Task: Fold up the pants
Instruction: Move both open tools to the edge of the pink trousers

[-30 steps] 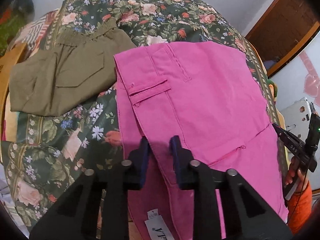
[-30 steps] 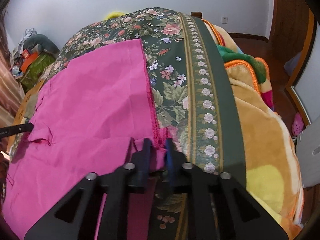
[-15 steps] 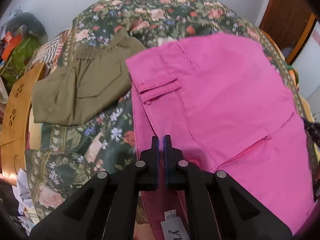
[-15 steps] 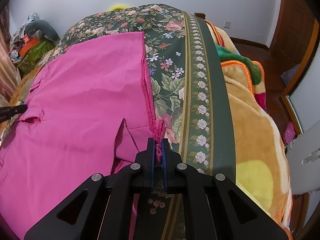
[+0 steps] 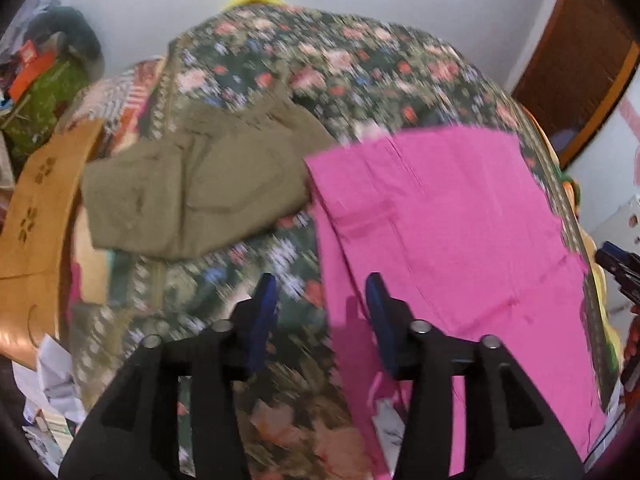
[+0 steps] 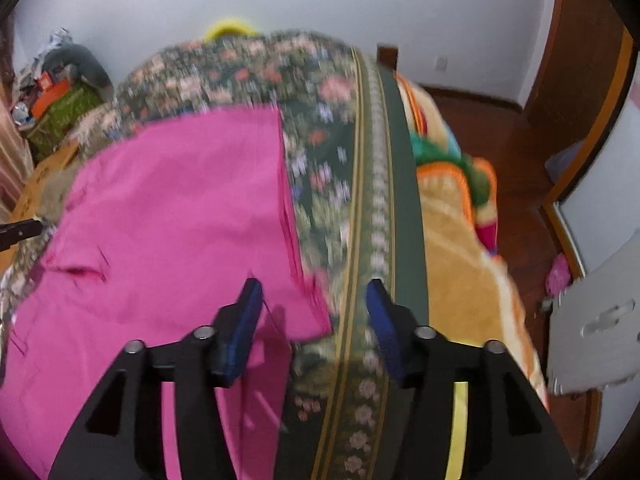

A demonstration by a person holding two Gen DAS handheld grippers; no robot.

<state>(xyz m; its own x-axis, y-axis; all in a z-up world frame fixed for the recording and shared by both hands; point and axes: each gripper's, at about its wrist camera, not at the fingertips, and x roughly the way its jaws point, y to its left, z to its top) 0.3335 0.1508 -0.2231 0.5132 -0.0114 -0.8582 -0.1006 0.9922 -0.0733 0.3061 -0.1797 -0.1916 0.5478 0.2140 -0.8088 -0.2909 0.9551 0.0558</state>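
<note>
Now both tools hang spread wide, holding nothing. Left hand-held gripper (image 5: 320,312) straddles the near left edge of the pink pants (image 5: 440,220): its right finger sits over pink cloth, its left over the floral bedspread (image 5: 248,264). Right hand-held gripper (image 6: 314,316) brackets the pants' (image 6: 180,208) near right corner, which lies flat between its fingers. Olive pants (image 5: 192,192) lie folded just beside the pink pair's far left corner.
</note>
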